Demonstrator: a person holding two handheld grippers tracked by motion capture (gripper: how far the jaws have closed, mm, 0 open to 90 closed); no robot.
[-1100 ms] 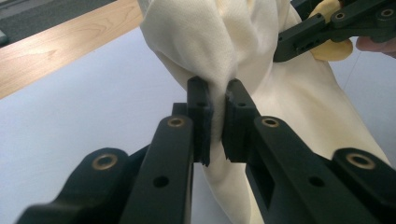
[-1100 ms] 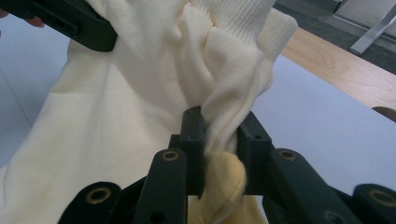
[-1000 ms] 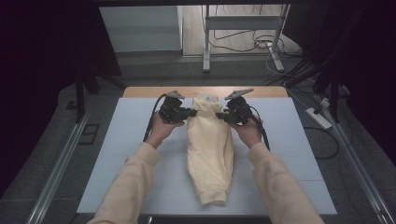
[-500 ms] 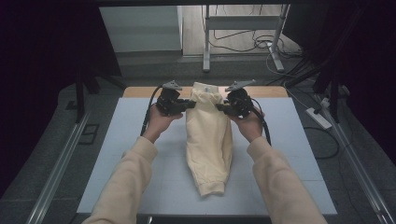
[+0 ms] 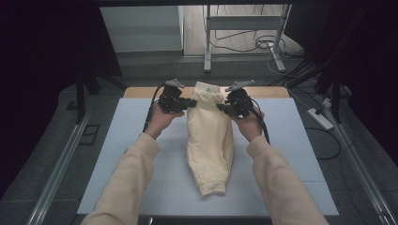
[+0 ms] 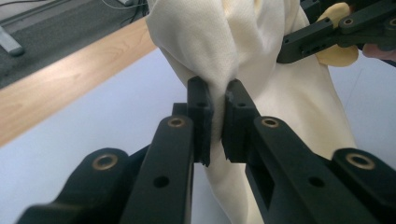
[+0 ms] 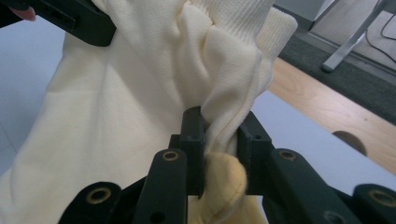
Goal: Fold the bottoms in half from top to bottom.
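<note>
High cam overhead, far; 2 gripper cams close, sharing garment (image 5: pixel 209 136).

Soft matt cream knit garment (image 5: pixel 210 140); smooth pale table (image 5: pixel 117 154) with wooden edge (image 5: pixel 141 92).

The high view is dim and slightly soft, its corners falling to black around the pale table (image 5: pixel 117 154). Light comes from the far floor beyond it. Both gripper views are brighter (near jaws slightly blurred), without glare.
</note>
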